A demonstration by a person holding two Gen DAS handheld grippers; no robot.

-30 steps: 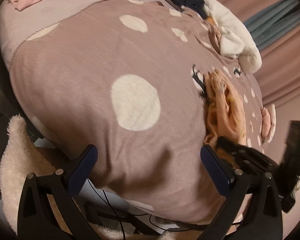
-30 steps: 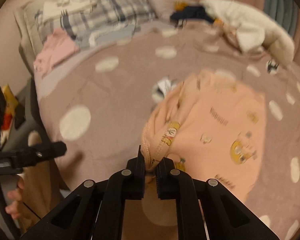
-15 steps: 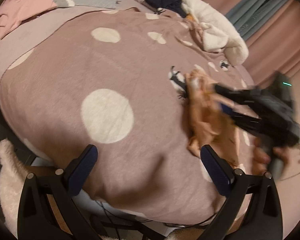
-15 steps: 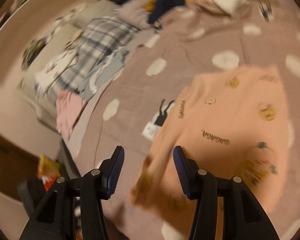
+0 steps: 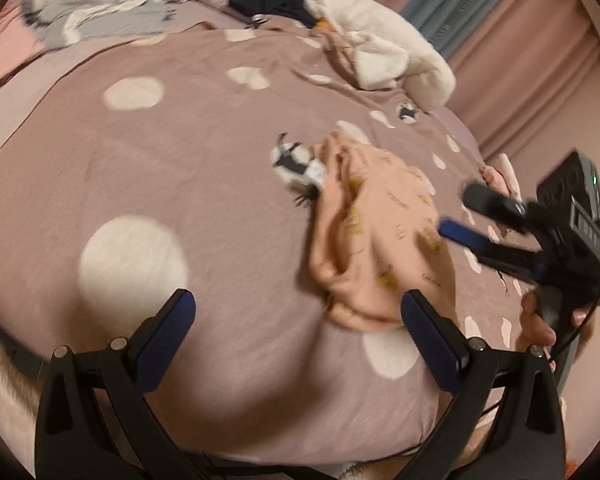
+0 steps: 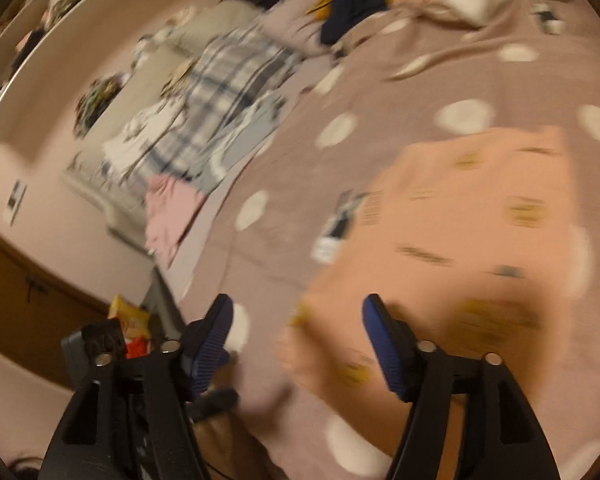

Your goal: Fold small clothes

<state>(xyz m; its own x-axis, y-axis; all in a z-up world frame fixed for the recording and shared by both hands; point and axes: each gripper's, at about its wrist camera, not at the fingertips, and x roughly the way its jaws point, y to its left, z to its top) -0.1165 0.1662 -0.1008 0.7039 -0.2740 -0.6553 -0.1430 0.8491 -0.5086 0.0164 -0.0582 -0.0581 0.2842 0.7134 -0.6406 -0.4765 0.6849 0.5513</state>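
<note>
A small peach garment with yellow cartoon prints (image 5: 384,236) lies on the mauve polka-dot blanket (image 5: 160,160); in the right wrist view the garment (image 6: 480,232) is spread fairly flat. My left gripper (image 5: 296,332) is open and empty, low over the blanket's near edge, its right finger by the garment's near corner. My right gripper (image 6: 298,344) is open and empty, above the garment's near-left corner; it also shows in the left wrist view (image 5: 456,212), hovering over the garment's right side.
A white fluffy blanket (image 5: 388,56) and dark clothes (image 5: 272,4) lie at the far end of the bed. Plaid and grey laundry (image 6: 220,96) and a pink garment (image 6: 172,208) lie at the far left. A pink curtain (image 5: 512,72) hangs to the right.
My right gripper opened and let go of the peach garment's edge, then lifted away. The garment now lies on the blanket. My left gripper stayed open and shifted towards the garment.
</note>
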